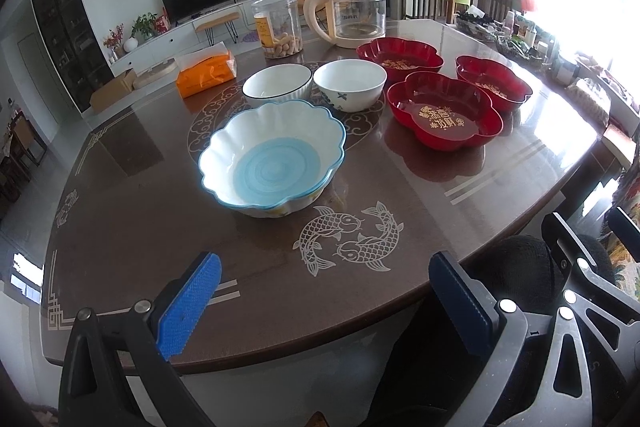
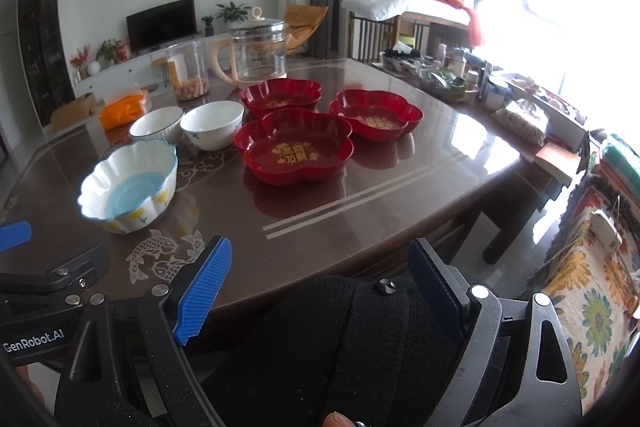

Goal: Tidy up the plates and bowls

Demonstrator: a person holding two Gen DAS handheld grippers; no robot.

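A scalloped white bowl with a blue inside stands near the table's front. Behind it stand a ribbed white bowl and a plain white bowl. Three red flower-shaped plates lie to the right: the nearest, one behind it and one far right. My left gripper is open and empty over the front edge. My right gripper is open and empty, short of the table.
A glass kettle, a clear jar of snacks and an orange tissue pack stand at the back of the brown glass-topped table. Clutter fills the far right edge. A flowered chair is at right.
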